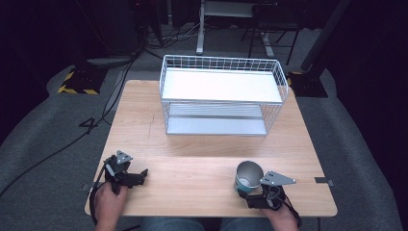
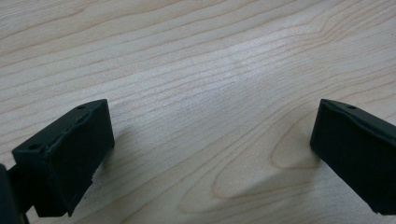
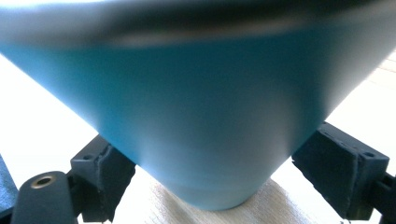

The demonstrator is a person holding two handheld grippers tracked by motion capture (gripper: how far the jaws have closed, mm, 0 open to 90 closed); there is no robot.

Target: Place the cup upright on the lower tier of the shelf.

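Gripping low on the blue cup (image 1: 248, 177), the right tool (image 1: 260, 198) has its jaws against both sides of the cup's narrow base, at the near right of the counter (image 1: 202, 144). The left tool (image 1: 126, 177) rests near the left edge, jaws spread wide with nothing between them. A white wire shelf (image 1: 222, 94) stands at the far side, both tiers bare.

Trouble could come from that low hold: the cup flares upward, so I reckon it may tip or slide through the jaws if lifted sharply.

From above, the cup's open mouth and pale inside are plain, as is the shelf beyond. The right gripper view gives instead the cup (image 3: 196, 121) wall close up and the jaws meeting it; the left gripper view gives bare wood grain.
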